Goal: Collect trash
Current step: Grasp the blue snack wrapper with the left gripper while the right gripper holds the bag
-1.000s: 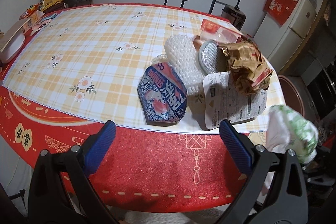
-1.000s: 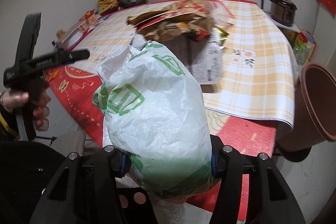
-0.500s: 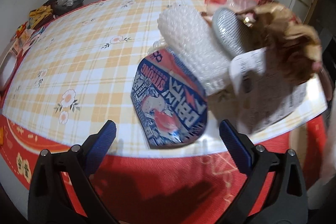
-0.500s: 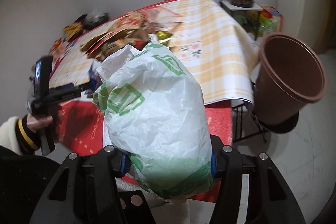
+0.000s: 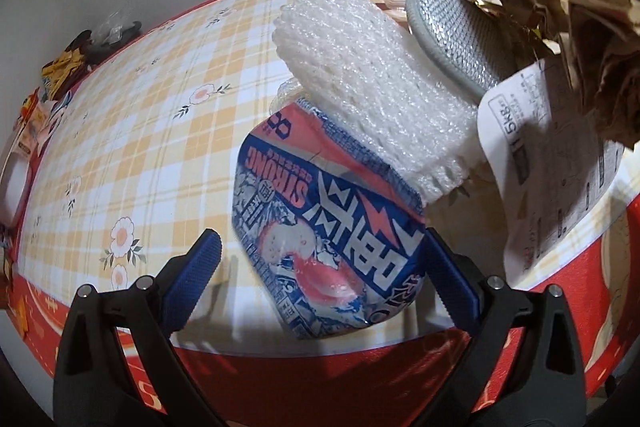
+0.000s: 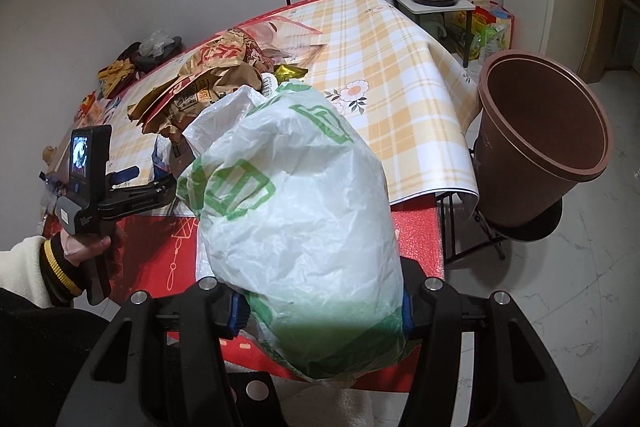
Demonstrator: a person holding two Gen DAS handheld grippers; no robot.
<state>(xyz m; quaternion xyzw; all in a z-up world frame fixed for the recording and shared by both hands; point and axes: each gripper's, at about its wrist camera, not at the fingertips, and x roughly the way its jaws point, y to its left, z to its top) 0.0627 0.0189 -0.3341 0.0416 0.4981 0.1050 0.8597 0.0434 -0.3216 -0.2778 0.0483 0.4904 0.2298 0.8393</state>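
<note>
Near edge of a checked tablecloth (image 5: 132,131): the left gripper (image 5: 320,279) stands wide open around a flattened blue-and-pink wrapper (image 5: 324,247), blue pads either side of it; the right pad sits right at the wrapper's edge, contact unclear. The wrapper lies flat, long axis running from the near table edge away and slightly left. Print on it reads "STRONG" and "8", upside down from this view, plus large white characters. Just beyond, overlapping its far end, a white foam net sleeve (image 5: 372,83) angles up and left. To its right, a white label sheet (image 5: 548,179) marked "1.5kg", then a silver mesh pad (image 5: 456,35) and crumpled brown paper (image 5: 592,43).

R-side view: the right gripper (image 6: 320,311) is clamped, about half open, on a bulging white plastic bag (image 6: 296,219) with green printing, held upright over the table's red edge. Farther right stands a brown bin (image 6: 536,155).
</note>
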